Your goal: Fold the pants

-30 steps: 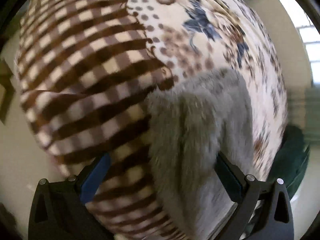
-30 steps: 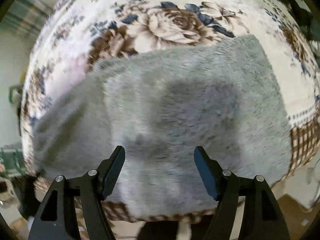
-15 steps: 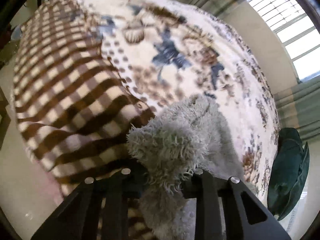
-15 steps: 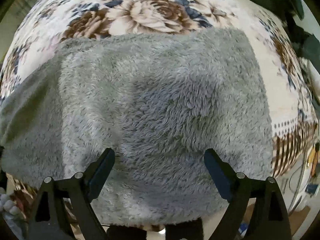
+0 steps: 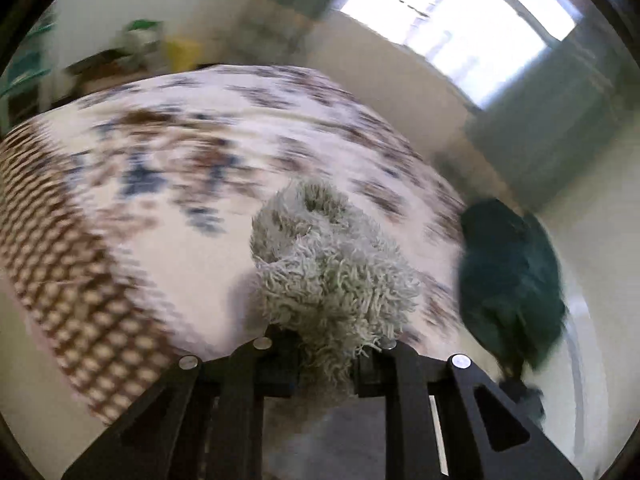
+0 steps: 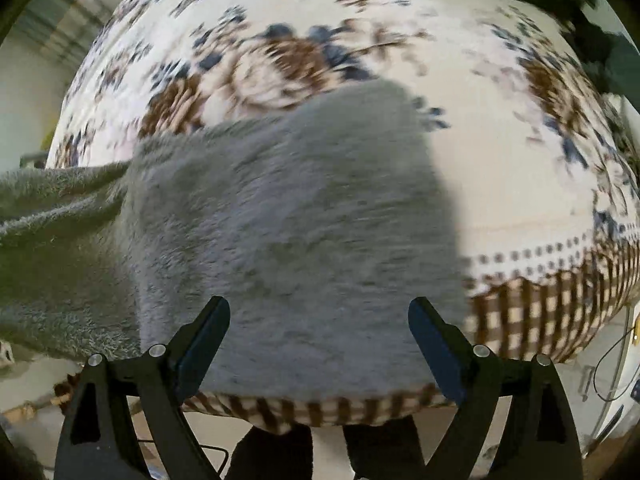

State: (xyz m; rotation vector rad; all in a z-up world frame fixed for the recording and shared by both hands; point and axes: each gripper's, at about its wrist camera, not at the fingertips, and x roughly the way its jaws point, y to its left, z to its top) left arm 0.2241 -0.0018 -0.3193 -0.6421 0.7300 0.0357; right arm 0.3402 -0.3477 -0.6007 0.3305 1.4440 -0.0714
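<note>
Left gripper (image 5: 326,364) pinches fuzzy pants (image 5: 328,272) — seemingly lifted, blurred.

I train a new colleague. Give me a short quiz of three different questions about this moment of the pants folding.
1. True or false: the left hand-held gripper is shut on the grey fleece pants.
2. How do the jaws of the right hand-held gripper stand? A) shut on cloth B) open, holding nothing C) out of view
3. Fill in: the pants lie on a bedspread with a ____ pattern in its middle.

Key: 1 true; 2 B; 3 floral
</note>
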